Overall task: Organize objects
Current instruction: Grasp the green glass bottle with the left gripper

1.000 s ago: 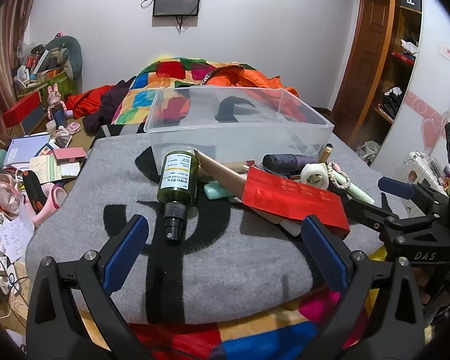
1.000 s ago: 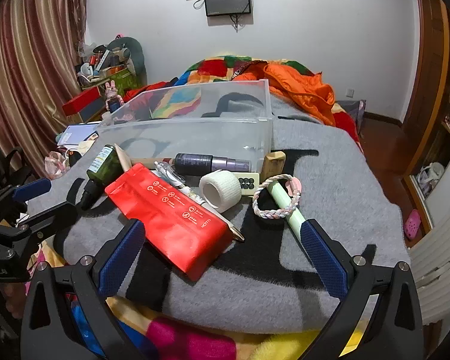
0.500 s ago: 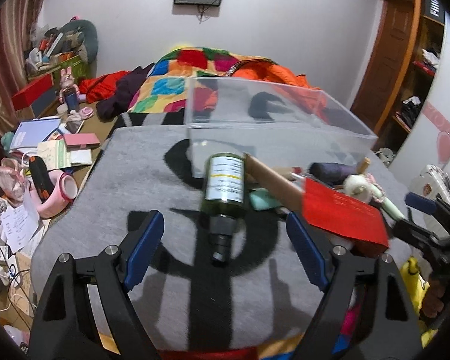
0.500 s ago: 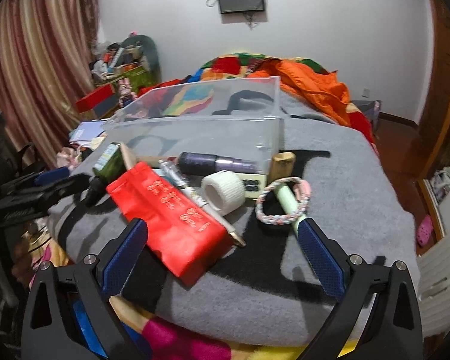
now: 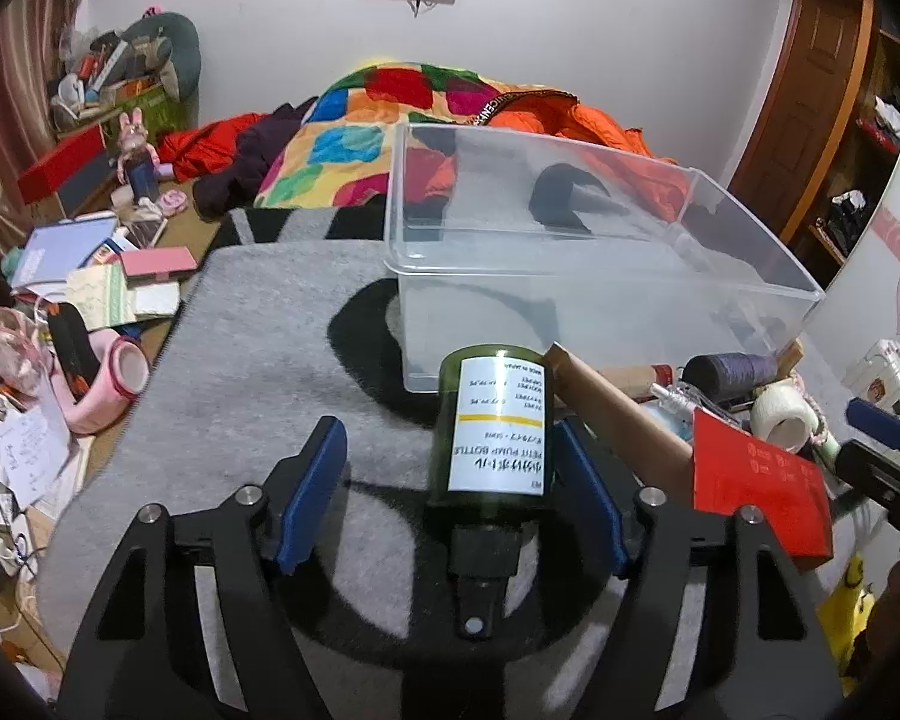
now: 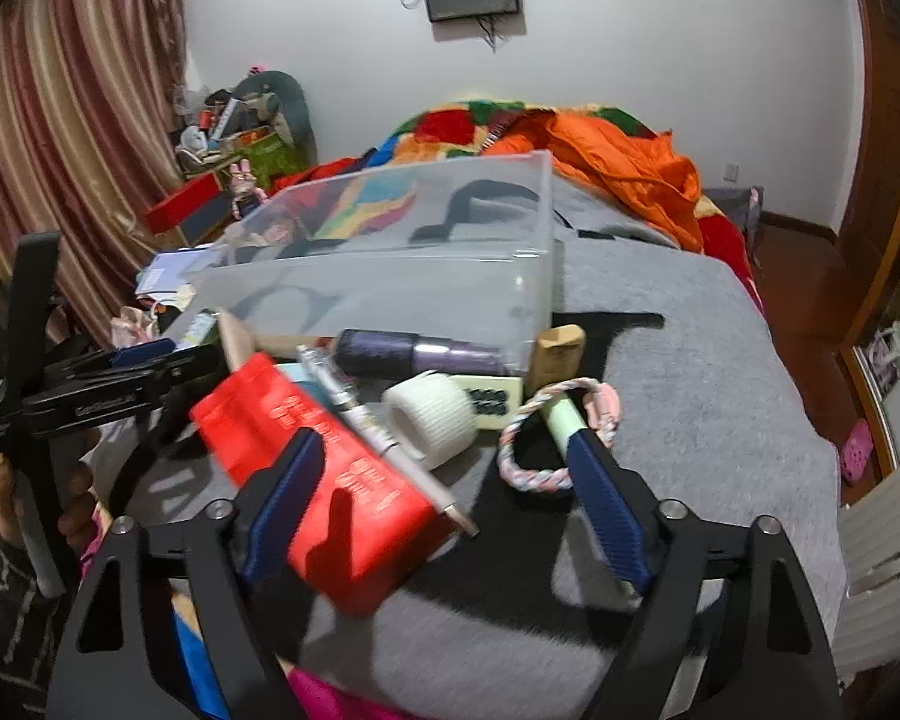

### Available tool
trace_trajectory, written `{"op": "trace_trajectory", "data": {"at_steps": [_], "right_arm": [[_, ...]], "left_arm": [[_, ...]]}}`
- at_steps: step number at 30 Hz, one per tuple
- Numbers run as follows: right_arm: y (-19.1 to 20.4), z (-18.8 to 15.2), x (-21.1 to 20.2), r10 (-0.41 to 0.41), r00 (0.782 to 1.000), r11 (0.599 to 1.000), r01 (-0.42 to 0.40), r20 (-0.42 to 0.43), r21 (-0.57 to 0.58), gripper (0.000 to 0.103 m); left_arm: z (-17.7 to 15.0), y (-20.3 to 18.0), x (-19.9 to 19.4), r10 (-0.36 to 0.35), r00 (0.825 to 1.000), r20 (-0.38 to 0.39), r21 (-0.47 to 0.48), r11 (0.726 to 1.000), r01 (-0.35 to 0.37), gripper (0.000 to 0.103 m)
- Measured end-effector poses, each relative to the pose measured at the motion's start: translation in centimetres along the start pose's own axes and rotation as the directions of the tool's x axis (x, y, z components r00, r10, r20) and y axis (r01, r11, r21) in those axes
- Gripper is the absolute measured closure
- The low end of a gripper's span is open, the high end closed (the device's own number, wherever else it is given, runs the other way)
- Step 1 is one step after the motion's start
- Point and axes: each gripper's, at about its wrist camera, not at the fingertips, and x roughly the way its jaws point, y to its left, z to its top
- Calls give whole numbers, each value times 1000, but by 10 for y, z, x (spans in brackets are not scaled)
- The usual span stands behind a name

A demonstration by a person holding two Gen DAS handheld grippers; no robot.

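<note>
The left gripper [image 5: 447, 498] is standing wide, with its blue-padded fingers [image 5: 309, 495] flanking the dark green pump bottle with a white label [image 5: 493, 426]. The bottle is lying on its side on the grey blanket with black lettering [image 5: 258, 372], with its black pump head pointing toward the camera. The right-hand pad is sitting just beside the bottle body; whether it is touching cannot be determined. The left-hand pad is standing clear of the bottle.

The clear plastic storage bin [image 5: 570, 264] is resting on the blanket directly behind the bottle. A brown cardboard strip [image 5: 618, 405] is lying just to the right of the bottle, and a red flat pouch [image 5: 756, 486] is lying beyond it.

The right gripper [image 6: 444, 501] is also standing wide, holding nothing. Its fingers are hovering over the item cluster in front of the bin. The red flat pouch [image 6: 330, 474] is lying under its left finger, with a silver pen [image 6: 384, 432] resting across it. A white gauze roll [image 6: 432, 420] is sitting between the fingers. A pink-and-white braided bracelet [image 6: 546, 438] is lying around a pale green tube [image 6: 558, 420] by the right finger. A purple cylindrical bottle [image 6: 414, 354] and a wooden block [image 6: 555, 354] are lying against the bin wall [image 6: 390, 294].
</note>
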Motion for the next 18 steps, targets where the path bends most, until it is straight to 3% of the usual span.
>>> {"op": "trace_trajectory", "data": {"at_steps": [2,4,8,18], "right_arm": [[-1,2,8,-4,1000,1000,4,-19,-3,43],[-2,5,15,13,999,1000,-13,-38,6,51],[-1,9,25,23,999,1000,-23,-46,0,51],[7,17,17,-14,1000,998,13,-18,-57,51]], "left_arm": [[2,1,3,-12,1000,-4,-12,1000,12,38],[5,1,6,-23,1000,-4,-16,1000,23,45],[5,0,9,-41,999,-17,-21,999,40,61],[-6,2,-9,-19,1000,14,-12,1000,19,62]]}}
